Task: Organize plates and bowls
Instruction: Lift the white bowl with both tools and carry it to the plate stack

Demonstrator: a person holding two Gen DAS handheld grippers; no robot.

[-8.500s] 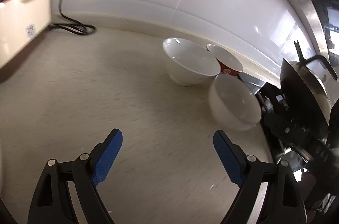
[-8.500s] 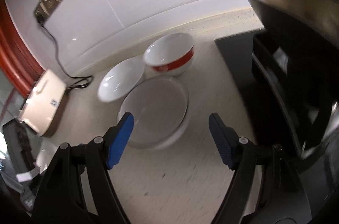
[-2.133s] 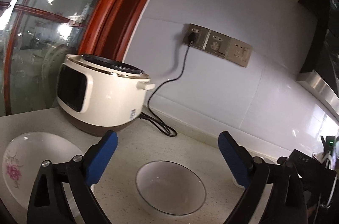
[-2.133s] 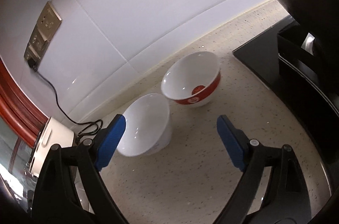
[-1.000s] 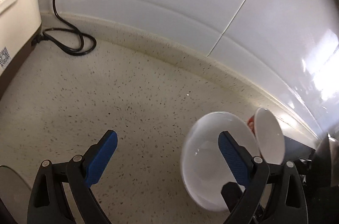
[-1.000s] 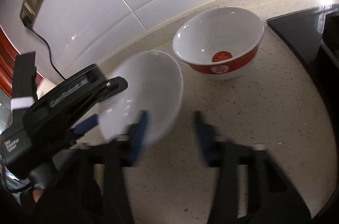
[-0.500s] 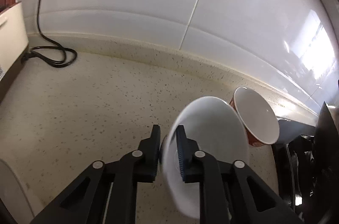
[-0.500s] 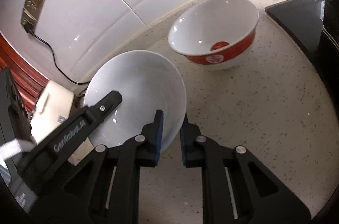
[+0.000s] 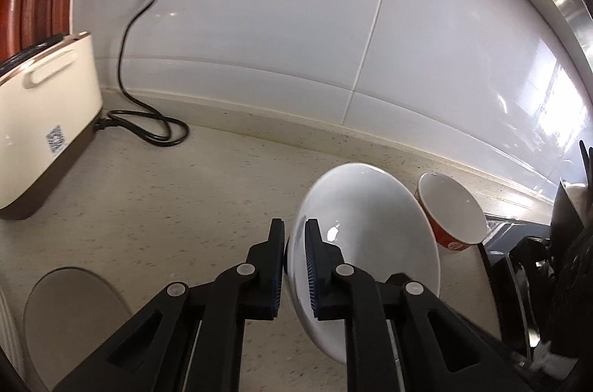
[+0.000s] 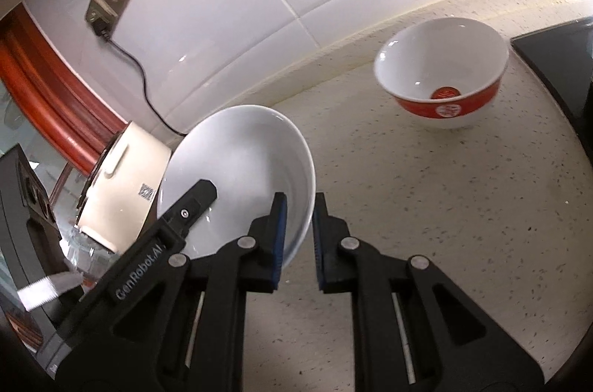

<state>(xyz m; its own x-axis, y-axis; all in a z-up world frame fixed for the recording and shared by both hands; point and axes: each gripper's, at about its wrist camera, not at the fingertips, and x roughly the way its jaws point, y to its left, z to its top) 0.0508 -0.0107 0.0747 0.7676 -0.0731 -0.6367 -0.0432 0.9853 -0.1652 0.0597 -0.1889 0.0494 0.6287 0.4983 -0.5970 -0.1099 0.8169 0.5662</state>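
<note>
Presently: white bowl [image 9: 370, 243], tilted, clear of the speckled bench [image 9: 185, 199]. Left tongs [image 9: 295, 266] clamped on its left rim; right tongs [image 10: 298, 240] clamped on its right rim. Red-banded bowl [image 10: 441, 77] upright on bench, far right, near the tiled wall, apart from the white one. Cream rice cooker [image 9: 37, 118] at left, black cord [image 9: 148, 129] coiled beside it.

— How is the scene lit?
— Brightly; glare is seen on the tiled wall [image 9: 548, 118], right of the white bowl [image 9: 370, 229].
— And sharpness?
— Edges are bent and darkened; slight blur is noticed left of the bowl.
</note>
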